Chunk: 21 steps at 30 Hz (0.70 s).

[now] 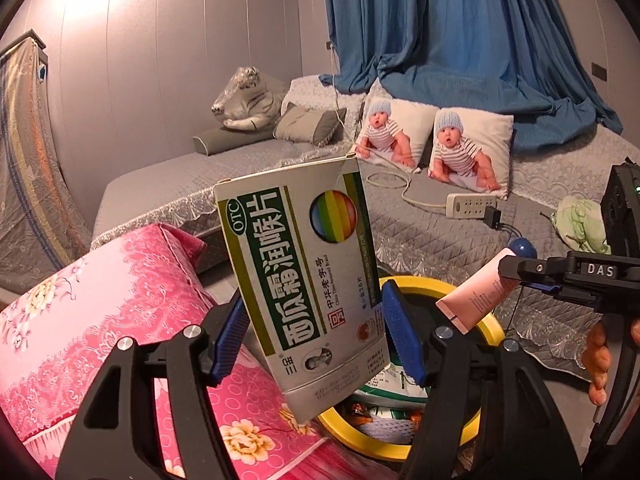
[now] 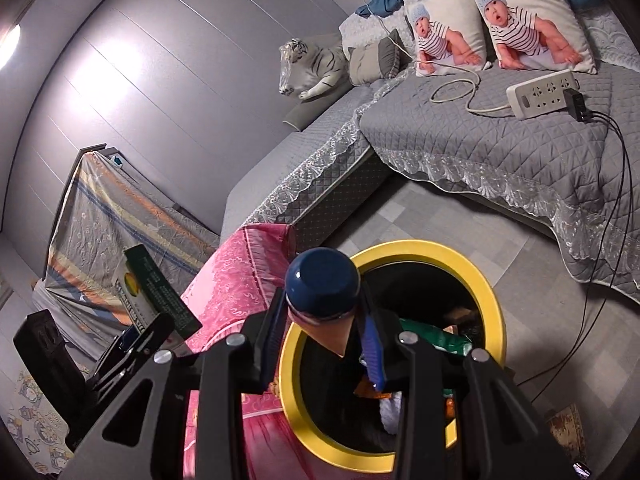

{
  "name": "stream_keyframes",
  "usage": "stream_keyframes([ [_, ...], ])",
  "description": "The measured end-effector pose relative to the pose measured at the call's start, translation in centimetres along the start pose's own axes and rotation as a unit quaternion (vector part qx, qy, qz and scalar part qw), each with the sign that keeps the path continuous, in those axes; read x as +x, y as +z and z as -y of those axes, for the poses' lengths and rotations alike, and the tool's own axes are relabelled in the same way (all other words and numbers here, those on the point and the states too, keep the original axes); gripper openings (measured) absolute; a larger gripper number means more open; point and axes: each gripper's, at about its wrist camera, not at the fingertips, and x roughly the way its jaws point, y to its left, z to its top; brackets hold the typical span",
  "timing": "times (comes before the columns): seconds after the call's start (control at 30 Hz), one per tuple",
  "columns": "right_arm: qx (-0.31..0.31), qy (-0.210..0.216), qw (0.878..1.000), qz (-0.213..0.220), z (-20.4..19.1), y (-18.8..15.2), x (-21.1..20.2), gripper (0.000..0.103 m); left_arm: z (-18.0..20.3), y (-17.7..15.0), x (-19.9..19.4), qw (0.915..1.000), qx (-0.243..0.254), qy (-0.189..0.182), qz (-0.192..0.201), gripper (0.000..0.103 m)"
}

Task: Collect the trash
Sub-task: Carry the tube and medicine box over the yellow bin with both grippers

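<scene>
Left tool point(image 1: 312, 336) clamps the lozenge box point(image 1: 304, 272); right tool point(image 2: 322, 336) clamps a pink tube point(image 2: 322, 300); both poised over the yellow-rimmed bin point(image 2: 486, 280), seemingly for dropping.

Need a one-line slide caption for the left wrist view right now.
Left gripper holds a medicine box above the yellow-rimmed trash bin; right gripper brings a pink tube.

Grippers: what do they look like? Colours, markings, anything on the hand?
Both are matte black, with triangular cut-outs, silver screw heads and ribbed blue pads. The left gripper shows these; the right gripper matches and carries white "DAS" lettering. Bare fingers show on its handle, no sleeve visible.
</scene>
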Motion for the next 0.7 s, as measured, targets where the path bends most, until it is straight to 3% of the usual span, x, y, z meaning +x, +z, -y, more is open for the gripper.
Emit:
stream_keyframes([
  [0.7,0.005,-0.042,0.999,-0.022,2.7,-1.2,3.1,0.033,2.8,-2.6,5.4,0.9995,0.014,-0.006,-0.028,0.061],
])
